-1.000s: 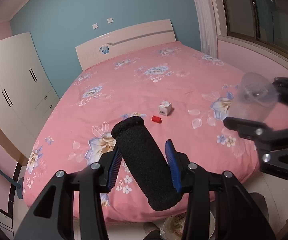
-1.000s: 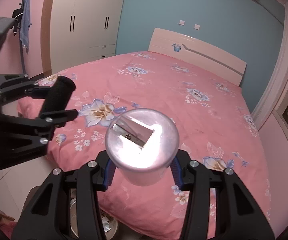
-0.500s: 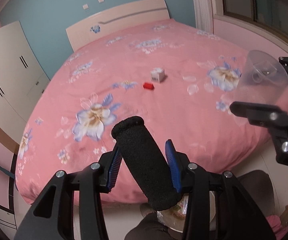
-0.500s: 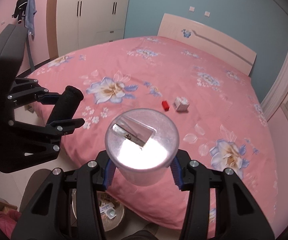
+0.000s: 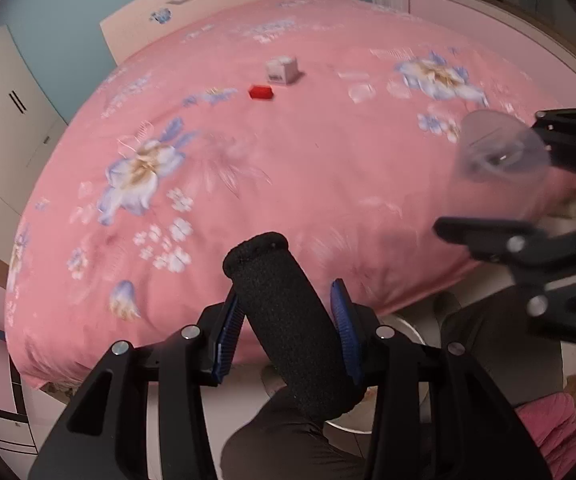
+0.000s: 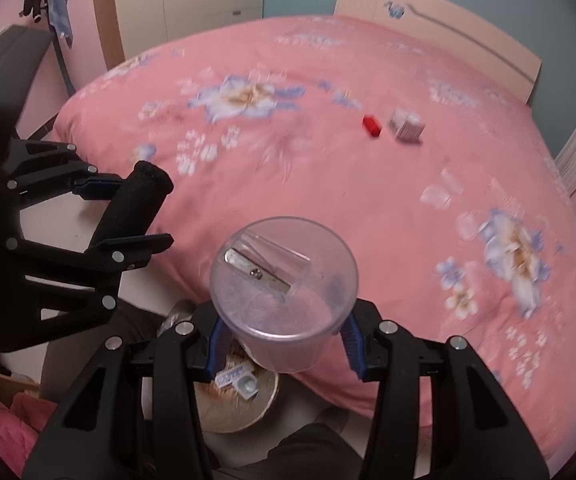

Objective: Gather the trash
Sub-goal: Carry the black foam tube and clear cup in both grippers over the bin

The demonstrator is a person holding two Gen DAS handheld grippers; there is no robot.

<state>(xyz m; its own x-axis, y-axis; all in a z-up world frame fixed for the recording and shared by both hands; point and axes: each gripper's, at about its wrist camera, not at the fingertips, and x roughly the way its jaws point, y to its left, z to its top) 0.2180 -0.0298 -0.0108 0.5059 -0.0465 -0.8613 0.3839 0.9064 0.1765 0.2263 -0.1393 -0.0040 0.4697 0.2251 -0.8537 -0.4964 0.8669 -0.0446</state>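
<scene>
Matt black foam roll (image 5: 292,332), clear glossy plastic cup (image 6: 284,296), soft floral cotton bedspread (image 5: 288,168), matt black plastic grippers.

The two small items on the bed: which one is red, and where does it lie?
The red block is the flat one. It lies just left of the taller white box in the left wrist view, apart from it.

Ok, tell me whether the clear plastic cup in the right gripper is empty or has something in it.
Not empty. The clear plastic cup holds a small transparent sharpener with a metal blade, seen through its open mouth.
</scene>
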